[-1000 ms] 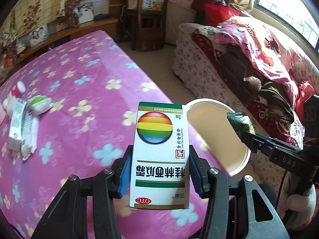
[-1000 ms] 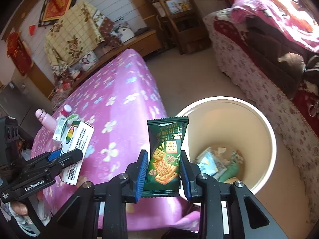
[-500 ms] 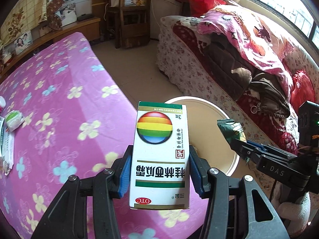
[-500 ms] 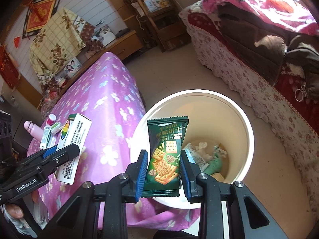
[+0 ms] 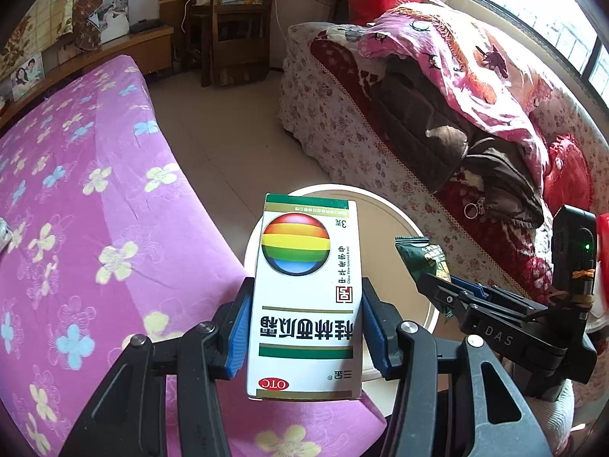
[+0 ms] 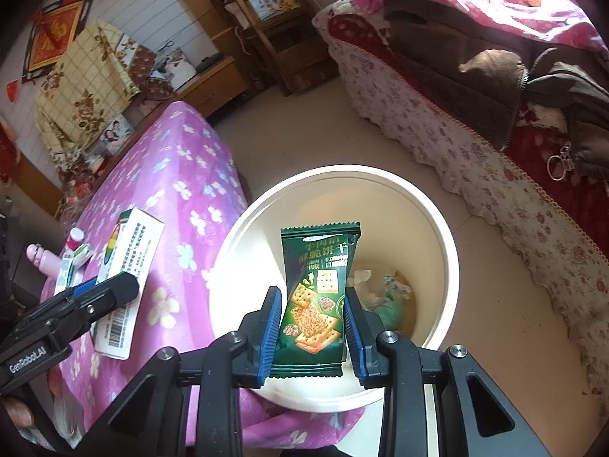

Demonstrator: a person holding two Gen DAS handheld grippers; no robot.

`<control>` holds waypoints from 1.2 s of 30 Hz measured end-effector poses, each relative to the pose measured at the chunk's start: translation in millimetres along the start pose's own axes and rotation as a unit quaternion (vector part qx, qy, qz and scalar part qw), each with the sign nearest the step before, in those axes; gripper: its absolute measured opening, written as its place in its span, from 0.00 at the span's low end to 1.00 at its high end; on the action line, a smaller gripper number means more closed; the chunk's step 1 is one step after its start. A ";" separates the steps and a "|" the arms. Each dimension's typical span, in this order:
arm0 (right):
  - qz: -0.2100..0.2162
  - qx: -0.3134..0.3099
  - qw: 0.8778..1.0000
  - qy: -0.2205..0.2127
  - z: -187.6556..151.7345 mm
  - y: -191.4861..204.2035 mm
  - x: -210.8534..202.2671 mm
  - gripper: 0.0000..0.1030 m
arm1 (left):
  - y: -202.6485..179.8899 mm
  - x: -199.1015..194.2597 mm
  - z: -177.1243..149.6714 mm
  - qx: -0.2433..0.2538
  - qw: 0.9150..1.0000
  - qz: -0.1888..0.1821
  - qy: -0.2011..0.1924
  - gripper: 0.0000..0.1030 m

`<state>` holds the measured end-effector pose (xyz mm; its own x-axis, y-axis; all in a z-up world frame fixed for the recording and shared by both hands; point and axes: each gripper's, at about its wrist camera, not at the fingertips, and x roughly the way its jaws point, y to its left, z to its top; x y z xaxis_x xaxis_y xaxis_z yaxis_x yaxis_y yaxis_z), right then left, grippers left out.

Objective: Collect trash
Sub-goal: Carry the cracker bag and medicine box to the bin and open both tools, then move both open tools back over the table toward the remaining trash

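The right gripper (image 6: 312, 327) is clamped on one green cracker packet (image 6: 318, 301), held upright over the open mouth of a round cream bin (image 6: 437, 228). In the bottom of the bin lie crumpled white paper (image 6: 361, 280) and some green wrapping (image 6: 390, 310); how many pieces there are cannot be told. The left gripper (image 5: 304, 337) is clamped on one white medicine box (image 5: 306, 297) with a rainbow ball printed on it, held above the edge of the table (image 5: 76, 198), where the pink flowered cloth meets the near rim of the bin. Far back on the table lie a pink bottle (image 6: 42, 259) and a few small packets (image 6: 72, 262), too bunched to count. Across the tiled floor (image 5: 224, 141) from the bin stands a sofa (image 6: 475, 144) heaped with a pink blanket (image 5: 449, 49) and dark clothing (image 5: 430, 114).
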<state>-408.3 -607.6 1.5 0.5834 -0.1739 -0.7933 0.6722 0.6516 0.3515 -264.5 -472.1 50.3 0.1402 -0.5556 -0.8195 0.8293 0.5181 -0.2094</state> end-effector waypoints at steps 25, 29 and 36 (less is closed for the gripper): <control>0.001 -0.013 1.000 0.003 -4.8 17.1 3.5 0.68 | 21.9 -5.6 -6.4 -0.027 1.000 -0.004 -0.007 0.60; -0.003 -0.024 1.000 0.000 -5.6 26.2 1.2 0.68 | 32.5 -12.5 -10.3 -0.031 0.999 0.005 -0.012 0.60; -0.006 -0.046 0.999 -0.001 -6.5 46.3 -0.8 0.68 | 57.4 -28.3 -17.9 -0.045 0.998 0.023 -0.022 0.60</control>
<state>-380.6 -572.5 15.2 0.5764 -0.1831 -0.7964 0.6343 0.7147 0.2947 -230.6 -415.1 51.9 0.2029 -0.5565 -0.8057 0.7692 0.5997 -0.2205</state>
